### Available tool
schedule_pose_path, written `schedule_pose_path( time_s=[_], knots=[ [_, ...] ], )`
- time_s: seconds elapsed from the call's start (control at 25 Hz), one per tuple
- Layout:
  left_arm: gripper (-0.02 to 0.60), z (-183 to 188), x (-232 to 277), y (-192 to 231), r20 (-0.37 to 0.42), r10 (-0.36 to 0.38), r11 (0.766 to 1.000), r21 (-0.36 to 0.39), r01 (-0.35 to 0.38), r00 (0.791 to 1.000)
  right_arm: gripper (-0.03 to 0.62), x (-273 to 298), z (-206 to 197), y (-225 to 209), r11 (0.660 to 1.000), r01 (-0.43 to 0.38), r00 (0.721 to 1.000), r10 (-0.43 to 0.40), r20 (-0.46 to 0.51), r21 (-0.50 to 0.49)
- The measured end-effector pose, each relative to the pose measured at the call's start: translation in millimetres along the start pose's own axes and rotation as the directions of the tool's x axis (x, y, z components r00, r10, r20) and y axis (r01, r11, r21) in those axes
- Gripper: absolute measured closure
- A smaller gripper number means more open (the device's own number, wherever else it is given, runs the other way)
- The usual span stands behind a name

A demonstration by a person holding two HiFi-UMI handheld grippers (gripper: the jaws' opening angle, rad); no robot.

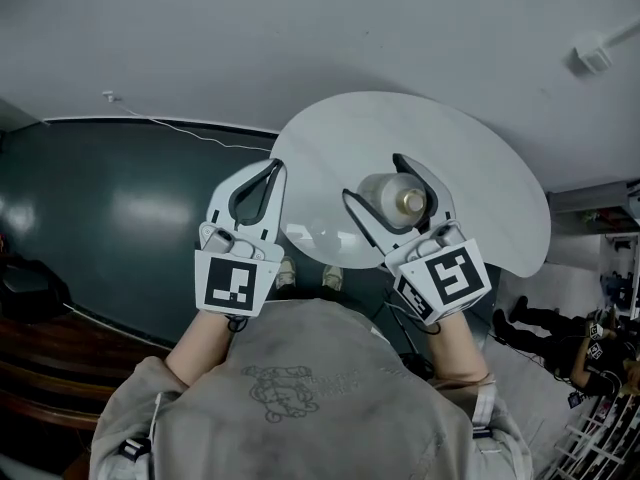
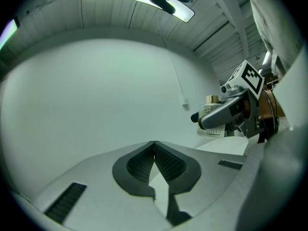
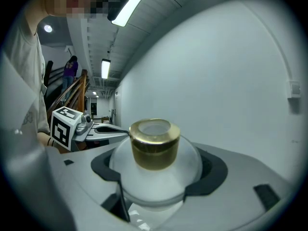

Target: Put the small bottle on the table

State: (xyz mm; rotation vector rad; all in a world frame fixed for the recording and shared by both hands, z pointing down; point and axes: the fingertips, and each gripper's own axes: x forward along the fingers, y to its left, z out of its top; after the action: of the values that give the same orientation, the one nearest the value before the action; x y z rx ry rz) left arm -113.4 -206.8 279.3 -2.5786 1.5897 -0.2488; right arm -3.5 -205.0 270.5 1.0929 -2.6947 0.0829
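Observation:
A small frosted bottle (image 1: 392, 200) with a gold cap (image 3: 154, 141) sits between the jaws of my right gripper (image 1: 373, 179), which is shut on its rounded body (image 3: 156, 174). In the head view it hangs over the round white table (image 1: 480, 168), cap turned away from the gripper; whether it touches the top I cannot tell. My left gripper (image 1: 274, 166) is to its left over the table's near-left edge, jaws shut and holding nothing, tips meeting (image 2: 154, 144). The left gripper view shows the right gripper (image 2: 226, 110) with the bottle (image 2: 214, 110) at the right.
Dark green floor (image 1: 110, 218) lies left of the table, with a thin cable (image 1: 190, 131) along the base of the white wall (image 1: 300, 28). A wooden railing (image 1: 40, 358) is at lower left. A person (image 1: 590, 353) stands at lower right.

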Motion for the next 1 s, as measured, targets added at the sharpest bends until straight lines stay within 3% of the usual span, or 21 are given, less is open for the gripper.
schedule_pose_path(
  time_s=[0.48, 0.64, 1.0],
  knots=[
    [0.565, -4.0, 11.3, -8.9, -0.008, 0.057, 0.998, 0.007, -0.057, 0.998, 0.272, 12.0, -15.5, -31.8, 1.000, -0.022, 1.000, 0.022, -0.004, 0.010],
    [0.565, -0.8, 28.8, -12.2, -0.020, 0.053, 0.997, 0.051, -0.052, 0.998, 0.272, 31.5, -24.7, -57.0, 1.000, -0.003, 0.999, 0.003, -0.032, 0.009],
    [0.565, -28.6, 81.5, -2.3, -0.063, 0.030, 0.999, 0.039, -0.027, 0.998, 0.272, 86.5, -49.2, -90.6, 0.996, 0.010, 0.997, -0.004, -0.072, 0.084]
  ],
)
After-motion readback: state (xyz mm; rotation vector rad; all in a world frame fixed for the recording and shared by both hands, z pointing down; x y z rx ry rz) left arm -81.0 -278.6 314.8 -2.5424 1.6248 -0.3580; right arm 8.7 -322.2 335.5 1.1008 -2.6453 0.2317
